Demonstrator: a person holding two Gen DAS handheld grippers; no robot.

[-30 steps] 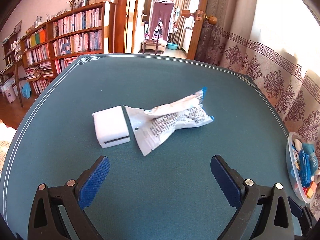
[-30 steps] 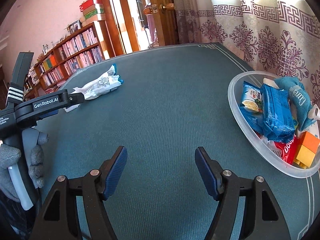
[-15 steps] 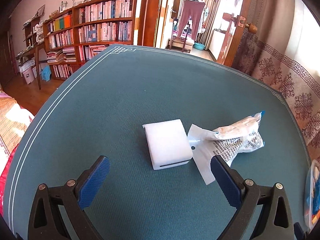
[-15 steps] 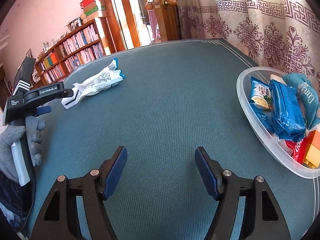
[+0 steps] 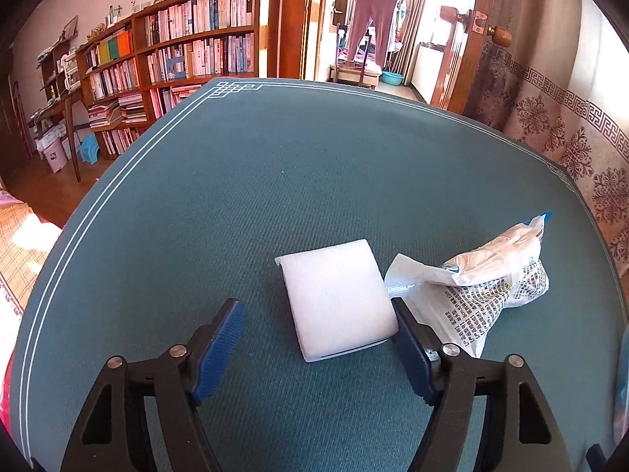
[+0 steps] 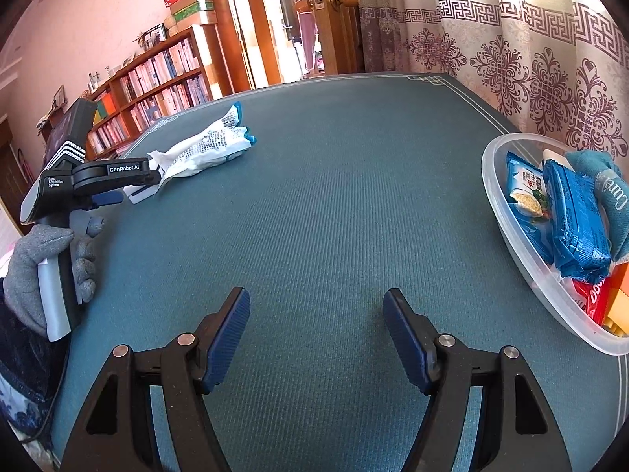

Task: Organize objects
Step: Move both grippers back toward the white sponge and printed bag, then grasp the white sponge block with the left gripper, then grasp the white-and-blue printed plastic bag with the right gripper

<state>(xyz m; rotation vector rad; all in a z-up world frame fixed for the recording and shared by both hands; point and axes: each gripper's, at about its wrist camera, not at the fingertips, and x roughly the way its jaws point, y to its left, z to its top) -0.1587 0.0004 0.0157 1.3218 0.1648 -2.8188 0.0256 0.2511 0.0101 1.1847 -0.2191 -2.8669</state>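
Note:
A white rectangular block (image 5: 336,301) lies flat on the teal table (image 5: 275,181). A crumpled white printed bag (image 5: 487,283) lies just right of it, touching its edge. My left gripper (image 5: 316,348) is open, low over the table, its jaws either side of the block's near end; the right finger (image 5: 411,348) is close to the block. In the right wrist view the left gripper body (image 6: 98,175) hides the block, and the bag (image 6: 204,149) shows beyond it. My right gripper (image 6: 316,340) is open and empty over bare table.
A clear plastic tub (image 6: 511,244) at the table's right edge holds blue snack packs (image 6: 574,216), a blue cloth, a red pack and orange bricks. Bookshelves (image 5: 177,63) and a doorway stand beyond the far edge; a patterned curtain hangs right.
My left gripper has moved forward and down toward the white block, which now sits between its open jaws. The right gripper has barely moved.

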